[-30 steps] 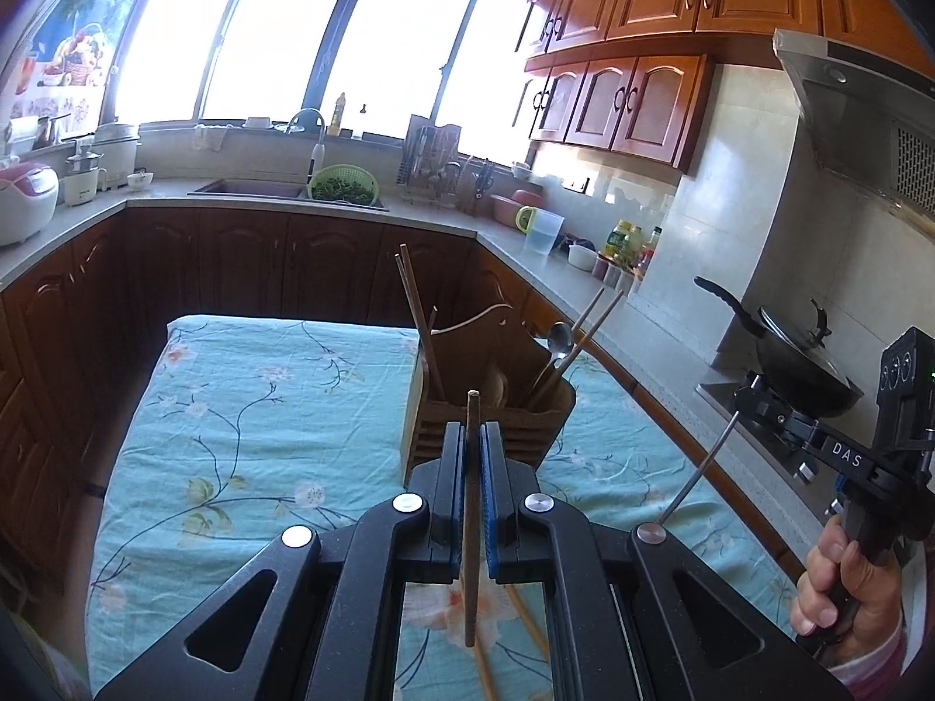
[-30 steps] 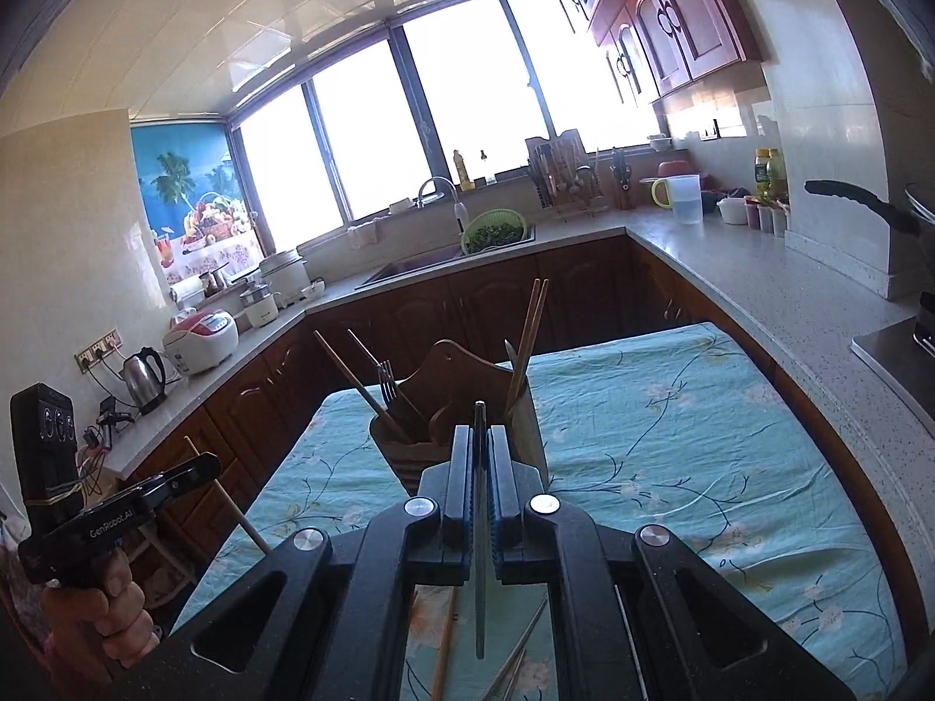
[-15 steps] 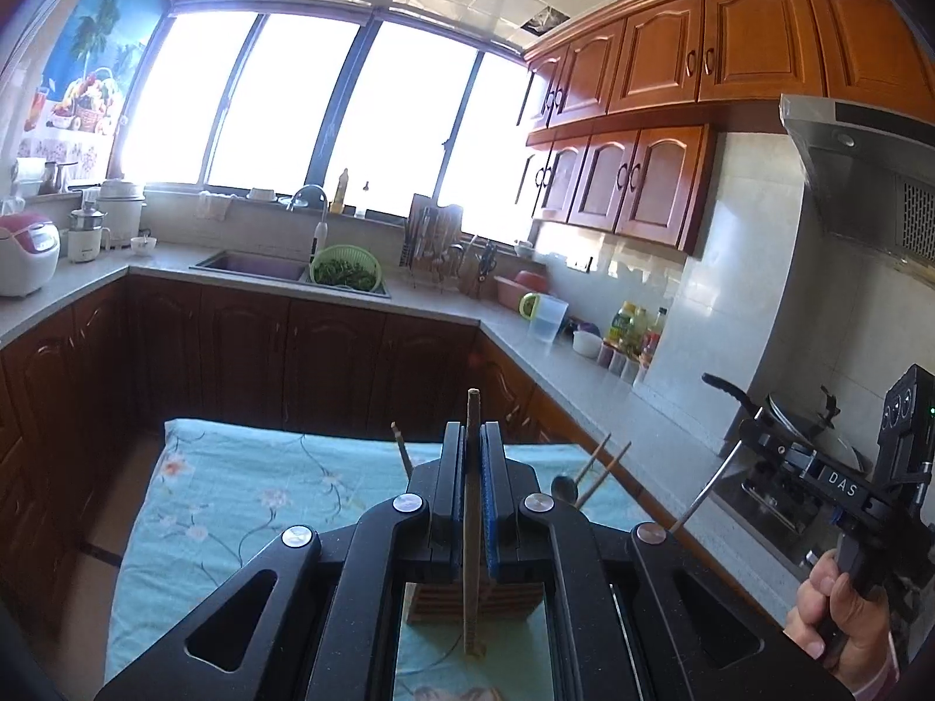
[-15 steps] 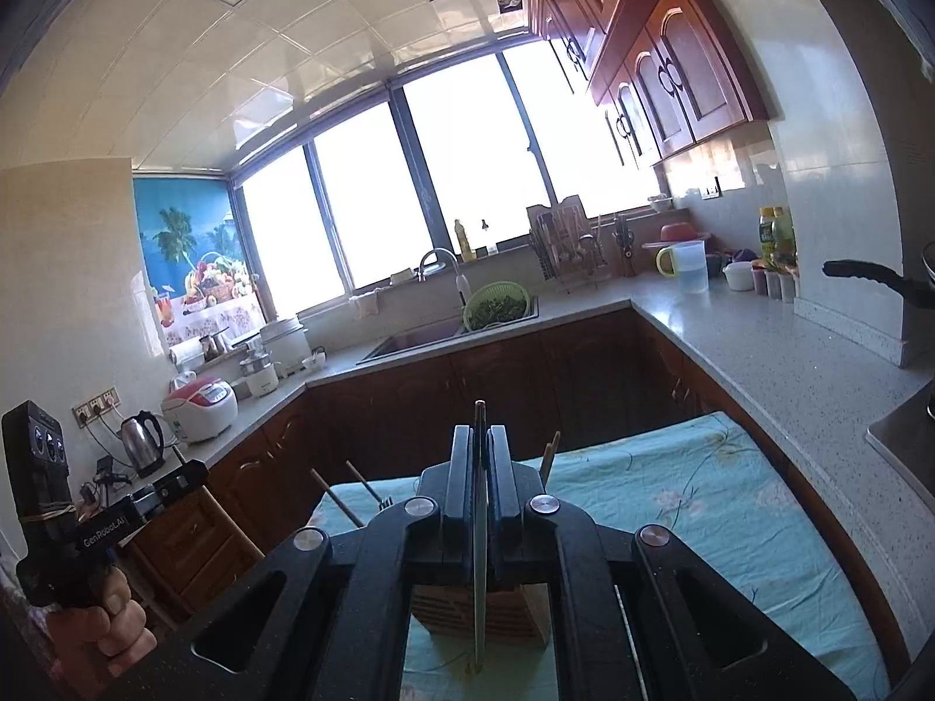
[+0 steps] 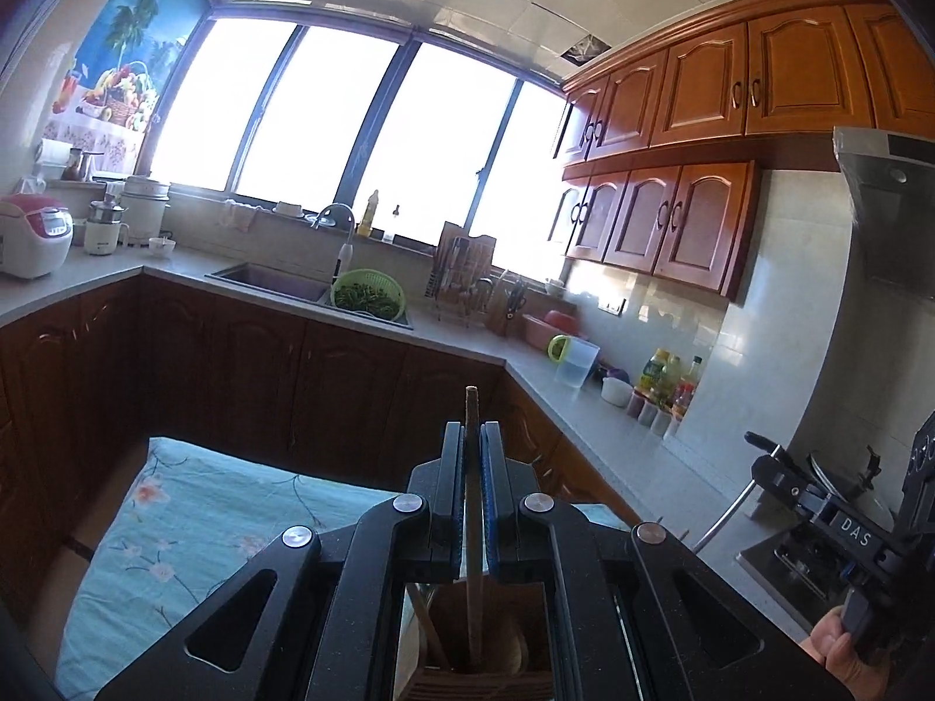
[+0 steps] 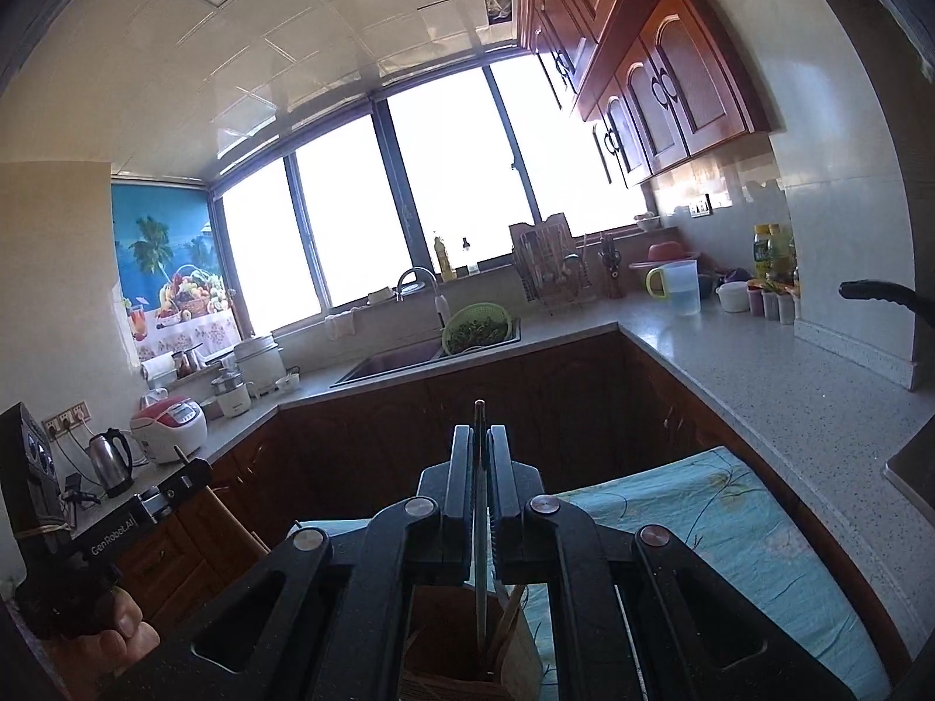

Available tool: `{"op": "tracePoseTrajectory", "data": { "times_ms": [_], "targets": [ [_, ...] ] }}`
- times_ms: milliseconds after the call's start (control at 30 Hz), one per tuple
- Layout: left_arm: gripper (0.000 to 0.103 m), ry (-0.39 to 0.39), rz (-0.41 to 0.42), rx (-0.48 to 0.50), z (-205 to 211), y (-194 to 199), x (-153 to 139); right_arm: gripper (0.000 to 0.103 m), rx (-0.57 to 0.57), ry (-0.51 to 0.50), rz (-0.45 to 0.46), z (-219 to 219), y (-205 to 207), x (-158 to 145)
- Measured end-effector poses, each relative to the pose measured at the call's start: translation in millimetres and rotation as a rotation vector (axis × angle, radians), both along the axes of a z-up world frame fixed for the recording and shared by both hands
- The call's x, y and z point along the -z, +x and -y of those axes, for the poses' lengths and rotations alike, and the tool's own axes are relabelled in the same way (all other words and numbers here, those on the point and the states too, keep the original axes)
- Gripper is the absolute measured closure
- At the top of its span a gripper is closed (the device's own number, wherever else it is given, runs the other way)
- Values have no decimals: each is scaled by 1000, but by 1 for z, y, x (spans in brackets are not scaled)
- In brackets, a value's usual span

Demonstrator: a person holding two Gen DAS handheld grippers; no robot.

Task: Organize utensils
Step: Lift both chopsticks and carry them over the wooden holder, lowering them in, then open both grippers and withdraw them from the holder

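Observation:
My left gripper (image 5: pixel 472 438) is shut on a wooden chopstick (image 5: pixel 472 584) that stands upright between the pads. Its lower end hangs inside the mouth of the wooden utensil holder (image 5: pixel 444 683), seen right under the jaws beside a wooden spoon (image 5: pixel 517 651). My right gripper (image 6: pixel 479 438) is shut on a thin metal stick (image 6: pixel 479 572), also upright, with its tip down in the same holder (image 6: pixel 450 642) next to other chopsticks (image 6: pixel 508 613). Each gripper shows in the other's view, the right gripper (image 5: pixel 818 508) held by a hand at the edge.
The holder stands on a table under a teal floral cloth (image 5: pixel 193 520). Dark cabinets and a grey counter (image 6: pixel 759 362) wrap around it, with a sink, a green colander (image 5: pixel 367 295) and a wok handle (image 6: pixel 876 292) at the right.
Both grippers moved forward over the holder, which slid from in front of the jaws to beneath them. The chopstick and the metal stick now hang into its openings.

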State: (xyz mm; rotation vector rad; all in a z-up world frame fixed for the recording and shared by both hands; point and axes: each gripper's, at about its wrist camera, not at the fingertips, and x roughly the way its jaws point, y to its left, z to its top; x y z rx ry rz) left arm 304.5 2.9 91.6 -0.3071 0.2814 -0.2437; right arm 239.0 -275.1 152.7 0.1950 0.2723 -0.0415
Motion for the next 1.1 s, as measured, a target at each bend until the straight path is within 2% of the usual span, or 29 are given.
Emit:
{"op": "tracePoseTrajectory", "data": {
  "times_ms": [167,367,433,600,1100],
  "targets": [
    [100,-2,-37,0,11,11,35,99,13,23,-46,5,6,34],
    [100,32,-95,6,18,24,58,99,16,65,-104,12,13,58],
    [100,33,-116,11,19,31,61,99,14,66,-123,12,15,63],
    [99,46,-109,14,14,34,53,98,6,60,-163,9,19,72],
    [98,58,-111,12,7,24,57,98,12,59,-176,10,22,74]
  ]
}}
